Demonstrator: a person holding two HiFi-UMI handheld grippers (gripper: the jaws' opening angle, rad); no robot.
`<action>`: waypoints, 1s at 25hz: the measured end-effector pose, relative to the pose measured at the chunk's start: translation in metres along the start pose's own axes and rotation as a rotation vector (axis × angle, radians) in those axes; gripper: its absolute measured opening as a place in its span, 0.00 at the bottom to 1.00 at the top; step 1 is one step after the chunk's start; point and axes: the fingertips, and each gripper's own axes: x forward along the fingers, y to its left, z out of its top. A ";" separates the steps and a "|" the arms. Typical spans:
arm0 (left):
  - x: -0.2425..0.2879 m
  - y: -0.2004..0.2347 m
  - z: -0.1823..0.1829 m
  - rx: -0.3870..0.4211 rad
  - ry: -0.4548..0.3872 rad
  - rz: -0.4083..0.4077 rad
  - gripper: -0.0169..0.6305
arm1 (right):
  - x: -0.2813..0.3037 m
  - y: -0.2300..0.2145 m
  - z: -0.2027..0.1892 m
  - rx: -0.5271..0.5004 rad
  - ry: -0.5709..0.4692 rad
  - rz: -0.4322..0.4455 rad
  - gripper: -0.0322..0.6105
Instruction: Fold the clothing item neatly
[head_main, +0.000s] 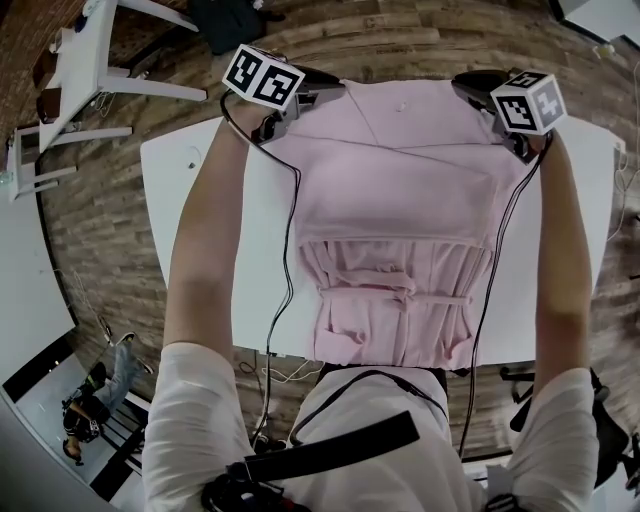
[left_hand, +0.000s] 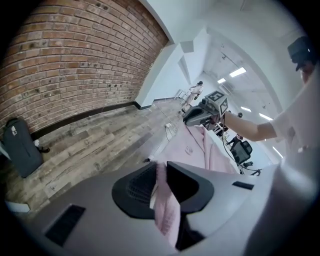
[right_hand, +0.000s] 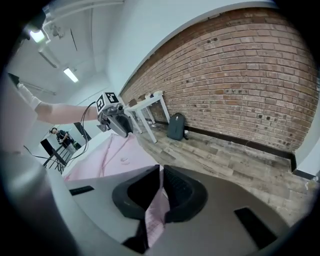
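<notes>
A pale pink garment (head_main: 400, 200) lies spread on the white table (head_main: 200, 200), its gathered, tied end nearest me. My left gripper (head_main: 312, 100) is at the garment's far left corner and my right gripper (head_main: 482, 100) at its far right corner. In the left gripper view the left gripper (left_hand: 160, 169) is shut on a fold of the pink garment (left_hand: 167, 215), with the right gripper (left_hand: 200, 115) across the cloth. In the right gripper view the right gripper (right_hand: 161, 172) pinches the pink garment (right_hand: 156, 212), and the left gripper (right_hand: 116, 120) shows beyond.
A white bench (head_main: 90, 70) stands on the wood floor at the far left. A dark bag (head_main: 235, 20) sits past the table's far edge, by the brick wall (right_hand: 240, 80). Black cables (head_main: 290, 250) trail from both grippers across the table.
</notes>
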 end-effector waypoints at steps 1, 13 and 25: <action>0.000 -0.001 0.000 0.008 0.007 -0.002 0.11 | 0.000 0.001 0.000 -0.005 0.001 0.000 0.08; -0.027 -0.043 0.013 0.231 -0.077 0.069 0.06 | -0.035 0.034 0.018 -0.112 -0.117 -0.016 0.08; -0.053 -0.096 -0.002 0.334 -0.278 0.243 0.06 | -0.072 0.077 0.007 -0.179 -0.208 -0.084 0.08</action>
